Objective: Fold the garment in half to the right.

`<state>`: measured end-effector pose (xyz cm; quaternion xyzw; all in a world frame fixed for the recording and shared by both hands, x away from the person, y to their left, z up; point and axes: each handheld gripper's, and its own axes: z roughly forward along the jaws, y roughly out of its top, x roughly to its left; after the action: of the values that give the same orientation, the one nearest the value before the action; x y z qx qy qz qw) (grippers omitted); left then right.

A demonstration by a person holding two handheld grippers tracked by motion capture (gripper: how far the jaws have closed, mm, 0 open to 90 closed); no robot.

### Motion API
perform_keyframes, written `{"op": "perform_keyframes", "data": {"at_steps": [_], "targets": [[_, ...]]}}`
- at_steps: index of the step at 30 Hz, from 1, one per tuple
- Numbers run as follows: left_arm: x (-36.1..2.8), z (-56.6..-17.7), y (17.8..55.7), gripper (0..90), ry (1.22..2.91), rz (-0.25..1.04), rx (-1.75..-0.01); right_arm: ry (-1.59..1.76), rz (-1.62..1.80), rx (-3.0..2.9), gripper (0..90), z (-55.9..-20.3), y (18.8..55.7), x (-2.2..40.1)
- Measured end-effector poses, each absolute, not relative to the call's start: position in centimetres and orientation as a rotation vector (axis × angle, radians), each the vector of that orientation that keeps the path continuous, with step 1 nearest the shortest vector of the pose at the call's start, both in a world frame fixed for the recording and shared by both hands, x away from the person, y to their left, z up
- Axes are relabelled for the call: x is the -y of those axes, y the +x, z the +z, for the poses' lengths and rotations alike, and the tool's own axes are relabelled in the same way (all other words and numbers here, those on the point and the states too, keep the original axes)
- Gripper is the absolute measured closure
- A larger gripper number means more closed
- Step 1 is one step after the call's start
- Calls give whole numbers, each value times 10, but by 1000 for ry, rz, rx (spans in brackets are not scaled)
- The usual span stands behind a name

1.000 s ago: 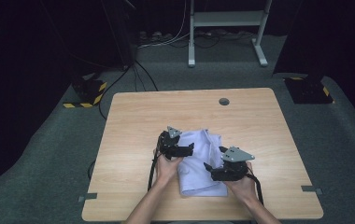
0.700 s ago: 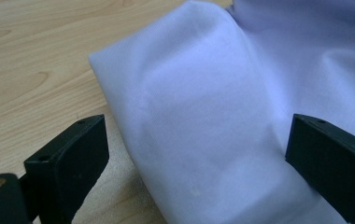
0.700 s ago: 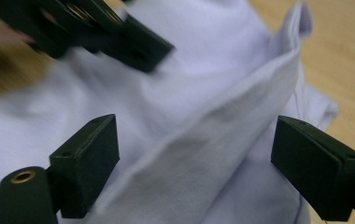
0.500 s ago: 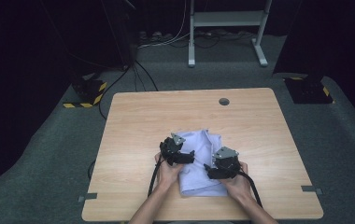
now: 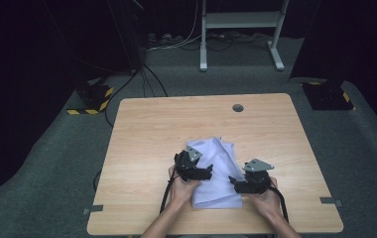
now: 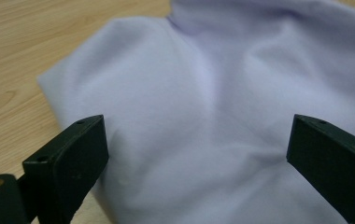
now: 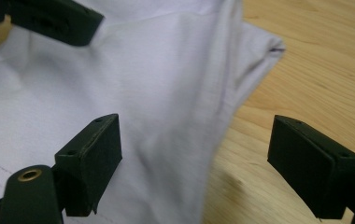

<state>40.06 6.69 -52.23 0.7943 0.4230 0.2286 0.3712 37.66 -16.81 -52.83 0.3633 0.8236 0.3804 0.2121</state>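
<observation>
A pale lilac cloth (image 5: 217, 171) lies folded and rumpled on the wooden table (image 5: 147, 134), near its front middle. My left gripper (image 5: 207, 172) rests at the cloth's left side, pointing right over it. In the left gripper view its jaws stand wide apart above the cloth (image 6: 213, 107), nothing between them. My right gripper (image 5: 232, 180) sits at the cloth's right edge, pointing left. Its jaws straddle the cloth's edge (image 7: 175, 112) in the right gripper view, wide apart, one over fabric and one over bare wood. The left gripper's (image 7: 49, 21) black jaw shows there at top left.
A round cable hole (image 5: 237, 107) sits near the table's far edge. Bare wood surrounds the cloth on all sides. Beyond the table are grey carpet, a white frame's legs (image 5: 204, 44), cables and two black-and-yellow floor blocks (image 5: 93, 94).
The right gripper swung inward over the cloth, then drew back to the cloth's right edge. The left gripper stayed at the left side. The cloth looks flatter.
</observation>
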Motion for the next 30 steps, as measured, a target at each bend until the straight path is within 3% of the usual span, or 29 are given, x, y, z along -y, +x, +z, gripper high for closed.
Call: {"op": "perform_keyframes", "data": {"at_steps": [4,14,24,30], "targets": [[-63,-532,399,58,2117,661,-1078,998,991,-2316,164,-536,380,158],[-86,-534,405,65,2030,592,-1150,1071,1036,-2254,174,-533,380,189],[-98,-533,411,64,2016,566,-1179,968,1002,-2355,177,-538,369,168],[-101,-523,423,71,1925,590,-1219,1034,1099,-2280,181,-524,385,161]]}}
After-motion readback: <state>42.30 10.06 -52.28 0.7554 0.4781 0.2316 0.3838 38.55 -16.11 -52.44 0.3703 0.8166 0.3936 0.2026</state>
